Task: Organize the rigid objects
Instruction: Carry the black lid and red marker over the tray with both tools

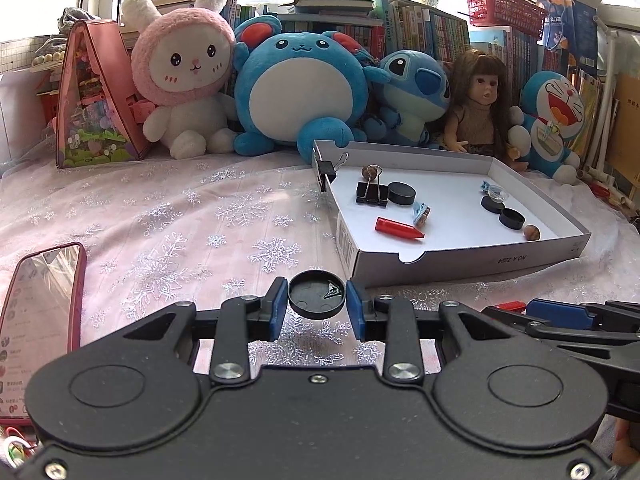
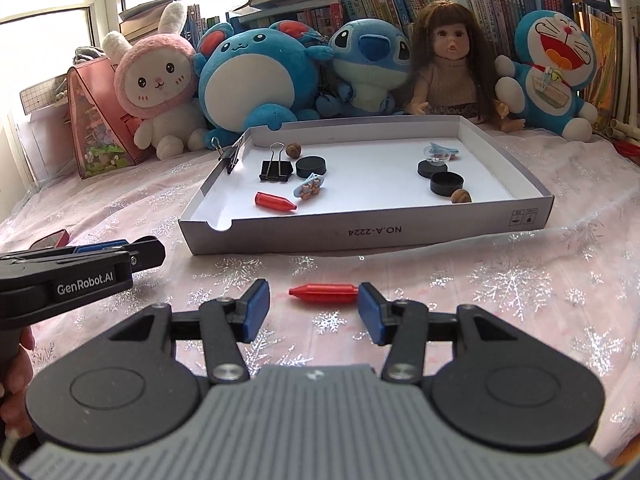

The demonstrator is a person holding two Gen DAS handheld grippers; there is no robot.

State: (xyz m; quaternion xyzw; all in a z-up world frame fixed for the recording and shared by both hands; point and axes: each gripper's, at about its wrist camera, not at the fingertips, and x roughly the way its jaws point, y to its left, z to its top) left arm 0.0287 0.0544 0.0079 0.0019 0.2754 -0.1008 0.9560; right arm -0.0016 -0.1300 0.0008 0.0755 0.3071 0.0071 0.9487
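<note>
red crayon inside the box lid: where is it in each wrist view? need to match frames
Left wrist: the red crayon lies near the front-left of the white box lid, right of centre in the picture, tip pointing right.
Right wrist: the same crayon lies at the lid's front-left, left of centre, tip pointing right; not the loose one by the right gripper.
Shared landmark: the black binder clip just behind it.

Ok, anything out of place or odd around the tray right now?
One red crayon lies on the cloth outside the box lid tray, touching the open right claw's right pad, while its twin is already inside. A binder clip is clamped on the tray's left wall.
</note>
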